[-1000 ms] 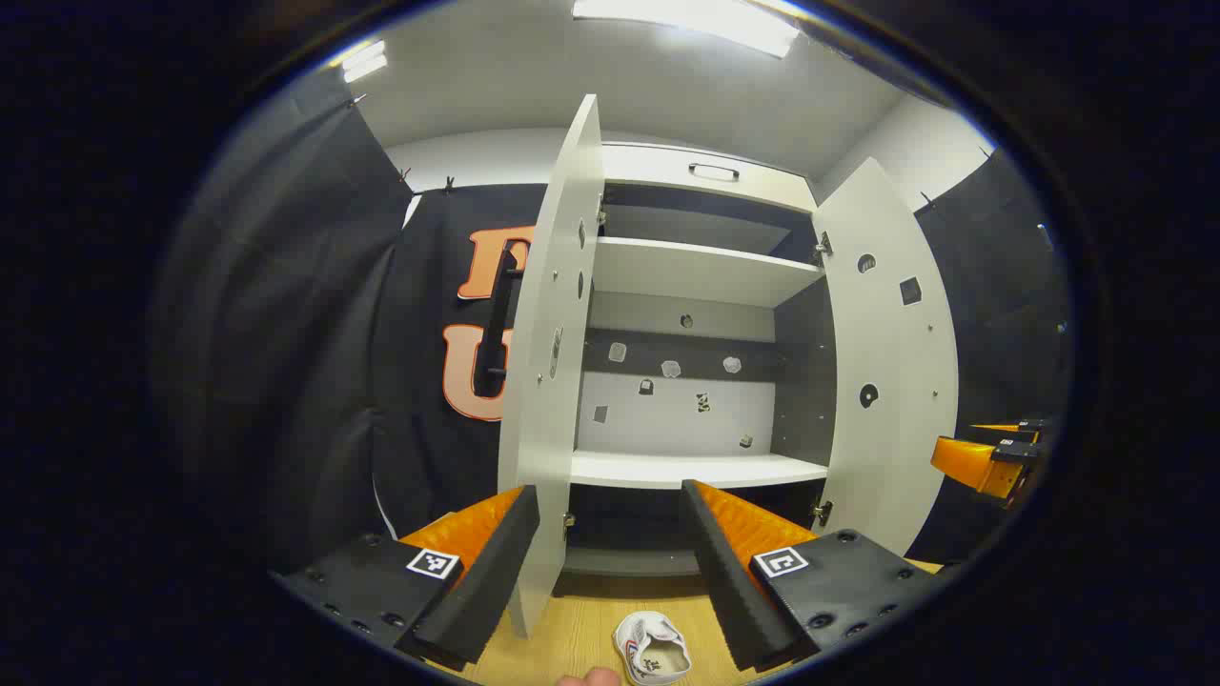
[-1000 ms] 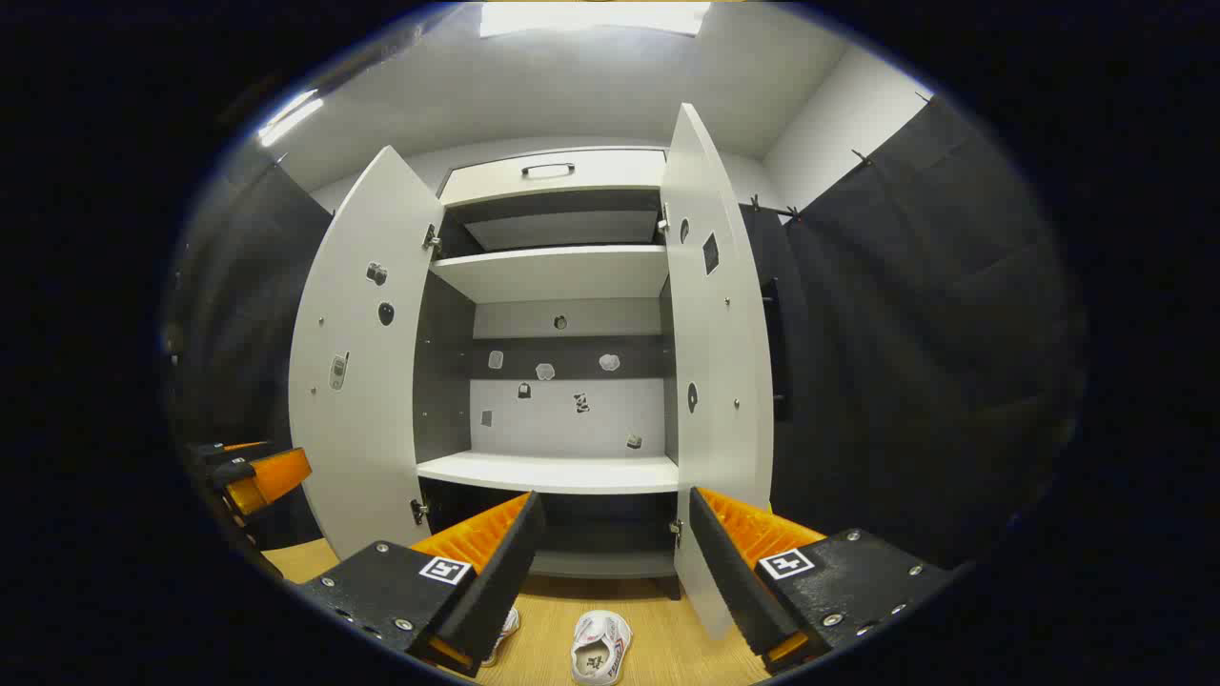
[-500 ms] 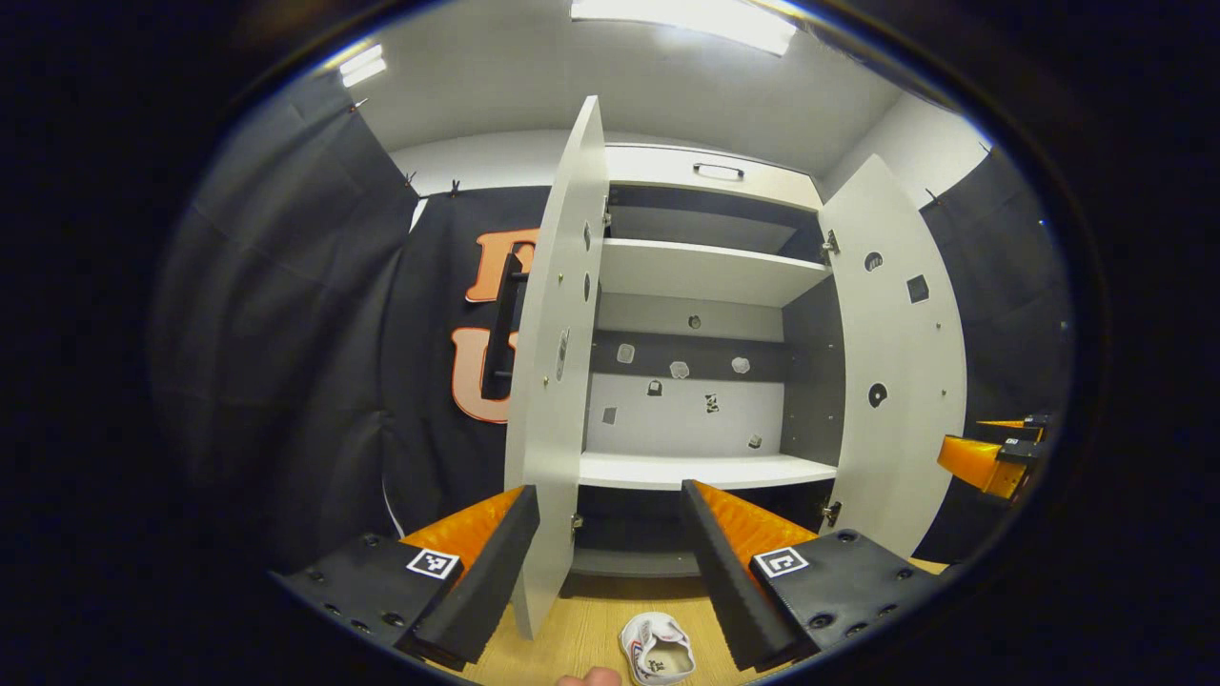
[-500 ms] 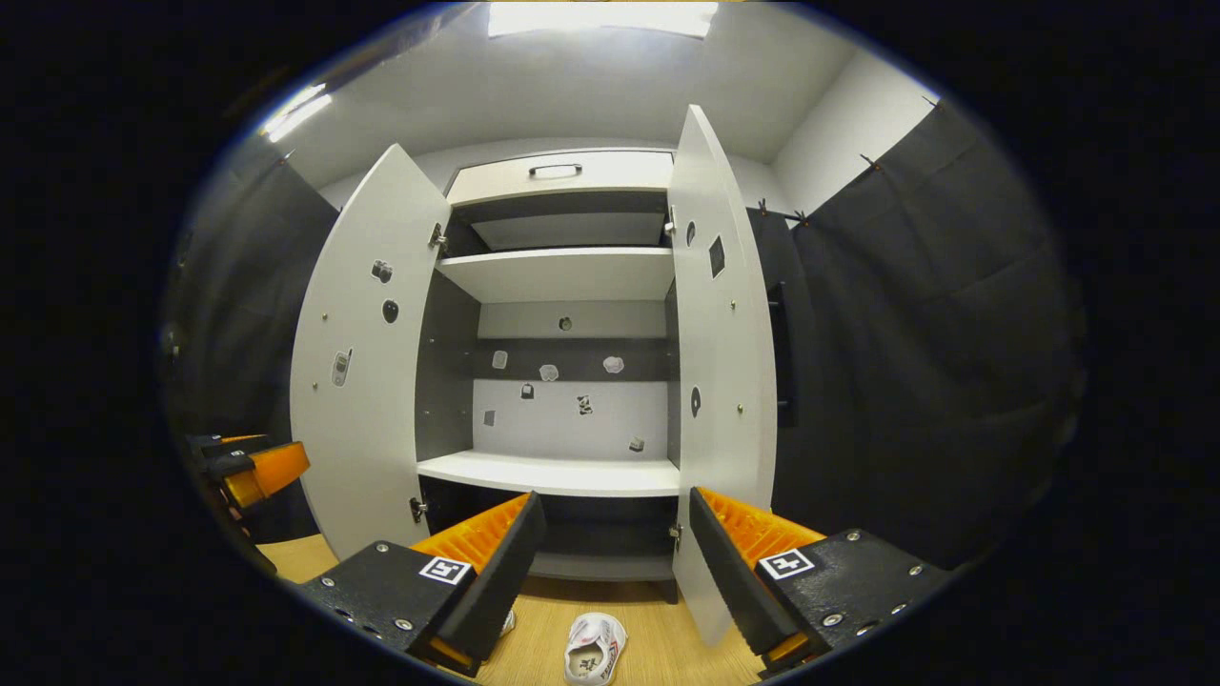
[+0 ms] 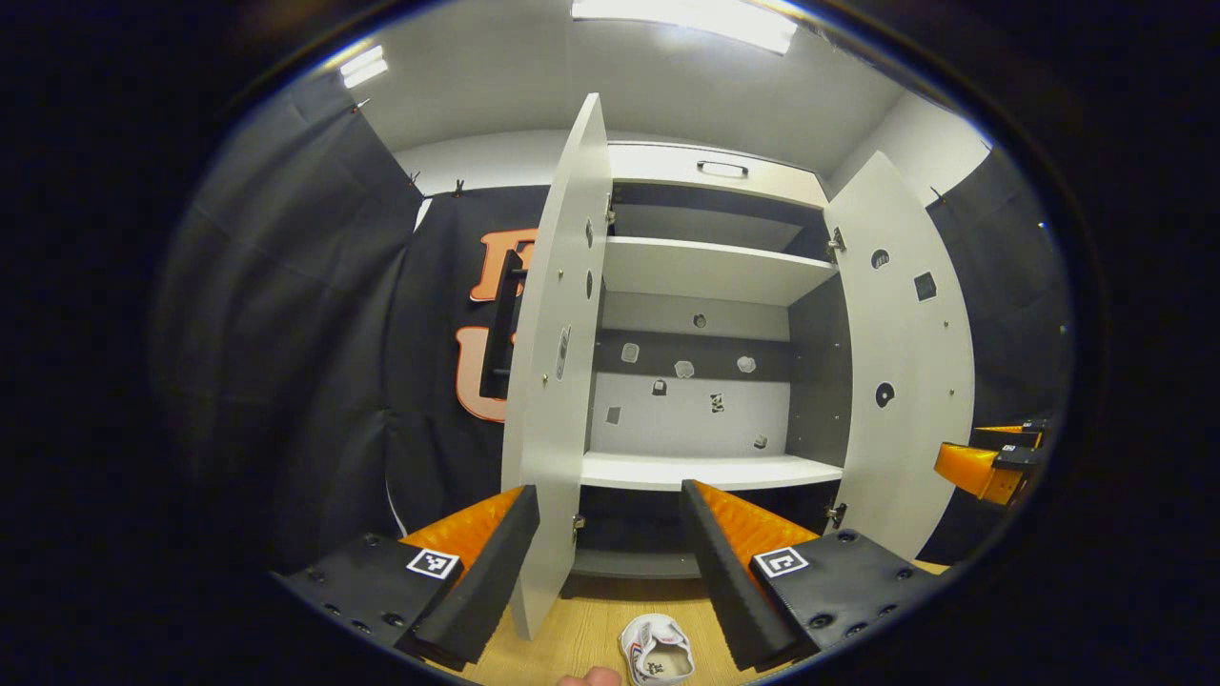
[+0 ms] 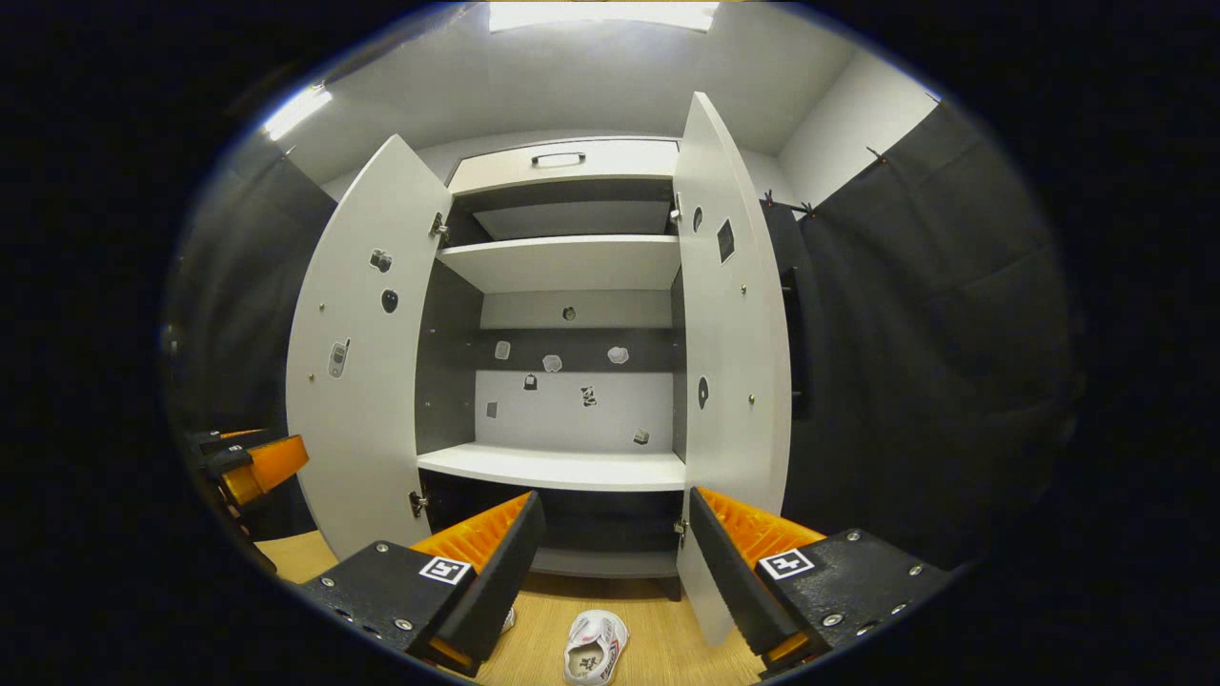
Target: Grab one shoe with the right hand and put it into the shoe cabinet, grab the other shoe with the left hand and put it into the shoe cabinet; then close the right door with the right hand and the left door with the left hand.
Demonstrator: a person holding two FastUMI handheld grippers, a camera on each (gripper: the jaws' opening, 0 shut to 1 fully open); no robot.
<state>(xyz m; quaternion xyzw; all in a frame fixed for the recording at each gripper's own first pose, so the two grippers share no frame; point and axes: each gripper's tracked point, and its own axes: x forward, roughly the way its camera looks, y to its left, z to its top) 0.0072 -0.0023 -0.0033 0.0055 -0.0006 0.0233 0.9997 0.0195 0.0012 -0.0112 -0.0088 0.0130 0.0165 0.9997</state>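
A white shoe cabinet (image 5: 705,272) (image 6: 562,262) stands ahead with both doors swung wide. Its left door (image 5: 558,381) (image 6: 362,381) and right door (image 5: 905,362) (image 6: 729,381) hang open. A white shoe (image 5: 656,650) lies on the wooden floor below my left gripper (image 5: 605,514), which is open and holds nothing. In the right gripper view a white shoe (image 6: 596,648) lies on the floor, and a second shoe (image 6: 509,621) peeks out behind a finger. My right gripper (image 6: 610,514) is open and holds nothing. Each view catches the other gripper (image 5: 991,462) (image 6: 243,465) at its edge.
Pale shelves (image 5: 710,470) (image 6: 562,469) inside the cabinet carry nothing; small stickers dot the back panel and door insides. Wooden floor (image 5: 591,629) (image 6: 658,648) runs in front of the cabinet. Black cloth walls stand on both sides. A fingertip (image 5: 589,677) shows at the bottom edge.
Both views have drifted slightly closer to the cabinet, the right one tilting a little. The shoes and doors have not moved, and both grippers stay open.
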